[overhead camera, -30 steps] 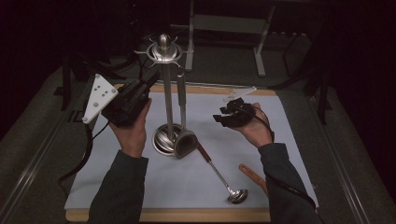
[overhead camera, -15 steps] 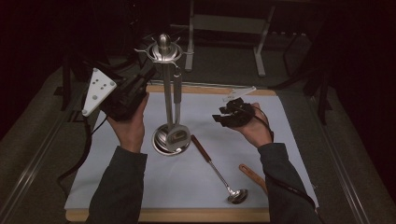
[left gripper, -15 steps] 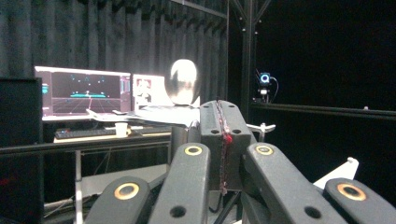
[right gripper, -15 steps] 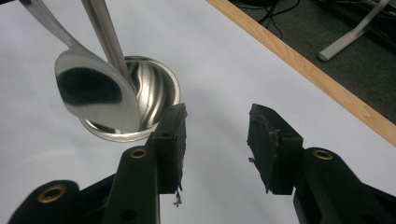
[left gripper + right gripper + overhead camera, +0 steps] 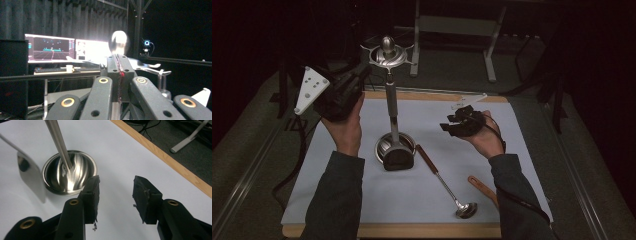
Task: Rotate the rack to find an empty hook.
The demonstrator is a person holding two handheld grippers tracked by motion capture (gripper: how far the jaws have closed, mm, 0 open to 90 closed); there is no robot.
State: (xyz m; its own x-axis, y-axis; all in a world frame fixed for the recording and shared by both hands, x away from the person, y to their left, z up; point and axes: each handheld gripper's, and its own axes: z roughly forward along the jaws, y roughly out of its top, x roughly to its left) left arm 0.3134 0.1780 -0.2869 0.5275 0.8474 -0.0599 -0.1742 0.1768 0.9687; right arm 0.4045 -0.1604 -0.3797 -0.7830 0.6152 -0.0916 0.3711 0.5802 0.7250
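A steel utensil stand (image 5: 391, 102) rises from a round base (image 5: 75, 178) on the white mat (image 5: 512, 150), with a hooked crown and a knob (image 5: 119, 41) on top. A turner hangs from it, its blade (image 5: 30, 178) low beside the base. My left gripper (image 5: 363, 74) is shut, held high just left of the crown; I see nothing between its jaws (image 5: 119, 58). My right gripper (image 5: 116, 182) is open and holds nothing, hovering over the mat to the right of the stand (image 5: 457, 122). A ladle (image 5: 442, 180) with a brown handle lies on the mat.
A second brown handle (image 5: 479, 185) lies on the mat, partly under the right forearm. The mat rests on a wooden board (image 5: 412, 231). Monitors on a desk (image 5: 52, 51) glow in the dark background beyond the table.
My left gripper has drawn leftward, away from the stand's crown. The hanging turner's blade has swung slightly left in front of the base. The right gripper has stayed put.
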